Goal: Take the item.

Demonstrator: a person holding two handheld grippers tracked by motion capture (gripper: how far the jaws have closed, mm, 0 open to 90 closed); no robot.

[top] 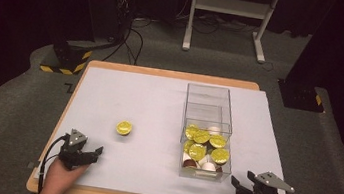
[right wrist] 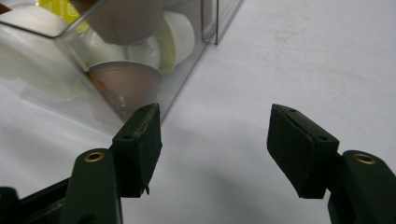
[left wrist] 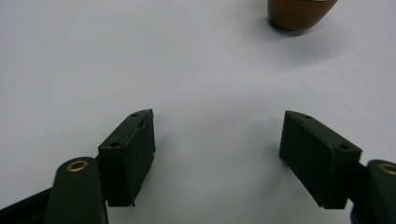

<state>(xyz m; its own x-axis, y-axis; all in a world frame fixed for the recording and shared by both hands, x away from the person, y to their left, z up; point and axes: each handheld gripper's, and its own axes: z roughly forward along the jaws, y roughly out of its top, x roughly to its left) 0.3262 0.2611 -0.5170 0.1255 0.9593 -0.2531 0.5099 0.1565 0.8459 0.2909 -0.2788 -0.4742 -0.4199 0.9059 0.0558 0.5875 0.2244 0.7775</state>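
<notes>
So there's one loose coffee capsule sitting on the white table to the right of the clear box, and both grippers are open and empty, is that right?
Not quite. The loose capsule sits to the left of the clear box, not the right, as the high view shows. The rest holds: it lies on the white table, and the left gripper and right gripper are both open and empty.

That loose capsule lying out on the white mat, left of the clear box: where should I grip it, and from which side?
Grip the capsule across its brown tapered body, just under the gold foil rim. It looks tipped, foil facing the high view. The left hand-held gripper sits nearest, jaws open and empty, so probably come from the near left, low over the mat.
</notes>
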